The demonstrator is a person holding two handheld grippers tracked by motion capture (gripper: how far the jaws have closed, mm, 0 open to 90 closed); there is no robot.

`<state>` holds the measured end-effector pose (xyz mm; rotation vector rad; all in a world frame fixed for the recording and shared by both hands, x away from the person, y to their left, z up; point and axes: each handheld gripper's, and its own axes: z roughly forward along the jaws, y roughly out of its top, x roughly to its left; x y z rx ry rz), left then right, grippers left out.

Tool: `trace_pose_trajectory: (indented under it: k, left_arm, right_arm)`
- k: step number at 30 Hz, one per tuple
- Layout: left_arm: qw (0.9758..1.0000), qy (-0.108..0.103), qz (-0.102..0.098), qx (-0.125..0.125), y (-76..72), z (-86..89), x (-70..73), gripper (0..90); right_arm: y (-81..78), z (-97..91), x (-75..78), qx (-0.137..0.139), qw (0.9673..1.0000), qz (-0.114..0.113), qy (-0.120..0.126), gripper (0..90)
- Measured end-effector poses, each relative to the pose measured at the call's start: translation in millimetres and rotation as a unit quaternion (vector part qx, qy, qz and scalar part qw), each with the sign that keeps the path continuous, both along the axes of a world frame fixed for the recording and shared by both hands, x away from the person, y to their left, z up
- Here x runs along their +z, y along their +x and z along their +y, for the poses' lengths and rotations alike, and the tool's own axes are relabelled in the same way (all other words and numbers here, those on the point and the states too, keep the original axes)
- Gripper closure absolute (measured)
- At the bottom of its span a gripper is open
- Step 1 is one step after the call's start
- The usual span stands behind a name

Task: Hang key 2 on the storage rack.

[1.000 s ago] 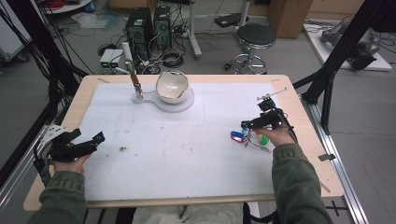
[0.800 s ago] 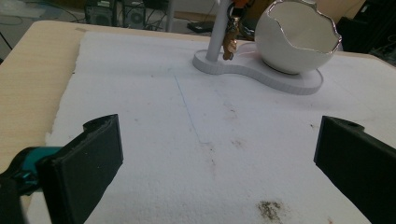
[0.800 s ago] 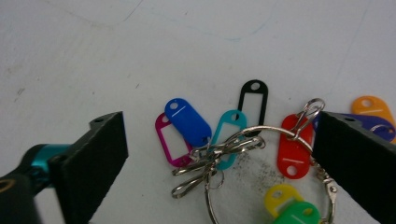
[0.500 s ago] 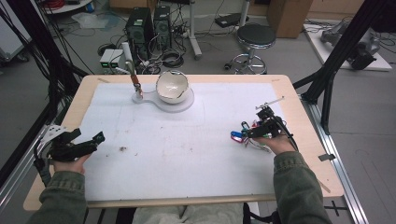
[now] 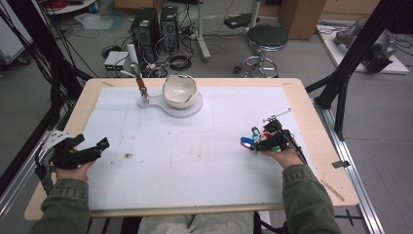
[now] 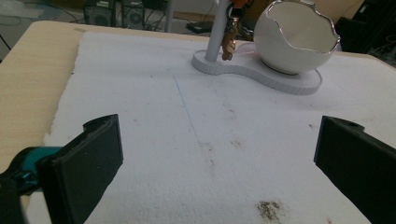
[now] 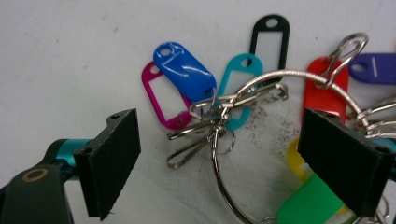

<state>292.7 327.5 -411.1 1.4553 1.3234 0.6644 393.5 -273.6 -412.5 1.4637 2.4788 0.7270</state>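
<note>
No writing can be read on the blank windows of the coloured plastic key tags (image 7: 187, 77), which are strung on a large steel key ring (image 7: 280, 77) lying on the white foam mat (image 5: 195, 161). In the right gripper view, the ring's clips are seen between the spread jaws of the right gripper (image 7: 219, 163), which have just been closing without pressing on anything; from above, that gripper (image 5: 256, 145) is seen tipped down over the tags. The left gripper (image 6: 217, 154) is held level with its jaws wide apart and nothing between them, and the white eggshell-shaped bowl on its stand (image 6: 296, 37) is seen far beyond its tips.

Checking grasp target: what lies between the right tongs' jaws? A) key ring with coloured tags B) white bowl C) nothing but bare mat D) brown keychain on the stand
A: in the right gripper view, the right tongs stand open around the key ring on the mat.
</note>
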Motion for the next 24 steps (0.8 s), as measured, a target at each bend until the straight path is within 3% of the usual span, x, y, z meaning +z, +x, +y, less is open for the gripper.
trace_pose_trajectory:
  k: [11,15,20,24]
  left_arm:
    - [1.0000,0.001,0.000,-0.001,0.7,-0.8,0.0,1.7]
    - [1.0000,0.000,0.000,-0.001,1.1,-1.1,0.0,1.7]
    - [1.0000,0.000,0.000,-0.002,1.2,-1.1,-0.1,1.7]
    - [1.0000,0.000,0.000,-0.002,1.1,-1.1,-0.1,1.7]
  right_arm:
    - [-11.7,-1.4,-9.8,-0.013,0.9995,-0.029,-0.006,34.2]
    - [-15.3,3.3,-10.6,-0.008,0.9988,-0.045,-0.019,45.7]
    - [-16.8,4.8,-10.0,0.001,0.9977,-0.057,-0.035,67.2]
    - [-18.0,5.3,-9.6,0.003,0.9972,-0.061,-0.044,74.2]
